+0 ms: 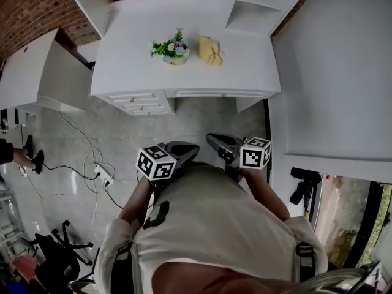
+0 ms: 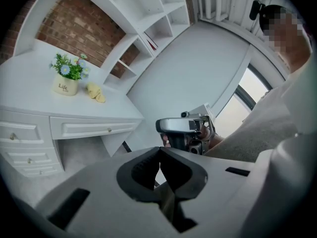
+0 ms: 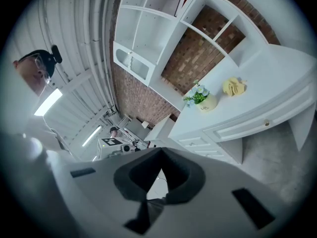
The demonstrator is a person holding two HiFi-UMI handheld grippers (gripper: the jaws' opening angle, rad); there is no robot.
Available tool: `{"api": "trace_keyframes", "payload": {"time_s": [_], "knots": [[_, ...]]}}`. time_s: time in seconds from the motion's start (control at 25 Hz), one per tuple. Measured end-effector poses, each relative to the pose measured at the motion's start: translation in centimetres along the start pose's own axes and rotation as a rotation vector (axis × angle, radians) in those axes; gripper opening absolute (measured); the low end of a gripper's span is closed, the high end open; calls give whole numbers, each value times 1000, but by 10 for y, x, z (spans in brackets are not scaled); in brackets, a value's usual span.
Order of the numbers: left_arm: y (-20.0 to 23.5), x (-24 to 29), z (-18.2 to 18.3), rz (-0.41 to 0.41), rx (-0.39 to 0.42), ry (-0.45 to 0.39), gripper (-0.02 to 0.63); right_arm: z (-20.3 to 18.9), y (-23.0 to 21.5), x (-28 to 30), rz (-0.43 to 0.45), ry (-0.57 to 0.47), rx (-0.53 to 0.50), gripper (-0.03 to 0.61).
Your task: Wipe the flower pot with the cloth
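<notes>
**A:** Where does everything sit?

**B:** The flower pot (image 1: 174,59) is on the far white desk (image 1: 245,72), with the yellow cloth (image 1: 210,50) just to its right.

**A:** And the claws?

**B:** The left gripper (image 2: 159,158) and right gripper (image 3: 161,158) are both closed on nothing, well short of the desk. I'd open the right first, pinch a fold of the cloth, and steady the pot with the left.

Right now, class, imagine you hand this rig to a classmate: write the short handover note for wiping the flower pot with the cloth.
Left claw: shut, empty, held close to the body, well short of the desk.
Right claw: shut, empty, likewise.
Things: the flower pot stands on the white desk; the yellow cloth lies beside it, on its right in the head view.
Done: nothing yet.
Left: step up, pick up the cloth, wipe the pot.
</notes>
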State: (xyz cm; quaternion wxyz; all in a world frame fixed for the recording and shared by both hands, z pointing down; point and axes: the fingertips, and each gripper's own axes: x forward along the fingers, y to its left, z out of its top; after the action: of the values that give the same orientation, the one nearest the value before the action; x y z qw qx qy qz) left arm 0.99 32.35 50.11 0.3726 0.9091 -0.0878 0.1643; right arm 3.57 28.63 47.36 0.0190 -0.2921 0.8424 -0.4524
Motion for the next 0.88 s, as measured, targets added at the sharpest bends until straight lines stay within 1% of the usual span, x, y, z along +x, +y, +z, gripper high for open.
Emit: {"api": "trace_keyframes", "payload": {"time_s": [0.12, 0.28, 0.4, 0.52, 0.64, 0.76, 0.88], "knots": [[21, -20, 11, 15, -36, -62, 20, 10, -1, 23, -3, 9, 9, 11], [43, -39, 19, 25, -53, -94, 20, 18, 1, 54, -1, 55, -15, 11], [54, -44, 20, 30, -54, -90, 20, 19, -1, 69, -11, 87, -27, 11], [62, -41, 23, 33, -45, -75, 20, 27, -8, 72, -16, 71, 0, 11], [69, -35, 31, 42, -44, -68, 20, 38, -19, 74, 0, 57, 32, 11], [77, -23, 43, 60, -51, -62, 20, 56, -34, 71, 22, 47, 47, 11], [88, -5, 61, 86, -46, -52, 20, 80, -53, 68, 43, 46, 57, 11]]}}
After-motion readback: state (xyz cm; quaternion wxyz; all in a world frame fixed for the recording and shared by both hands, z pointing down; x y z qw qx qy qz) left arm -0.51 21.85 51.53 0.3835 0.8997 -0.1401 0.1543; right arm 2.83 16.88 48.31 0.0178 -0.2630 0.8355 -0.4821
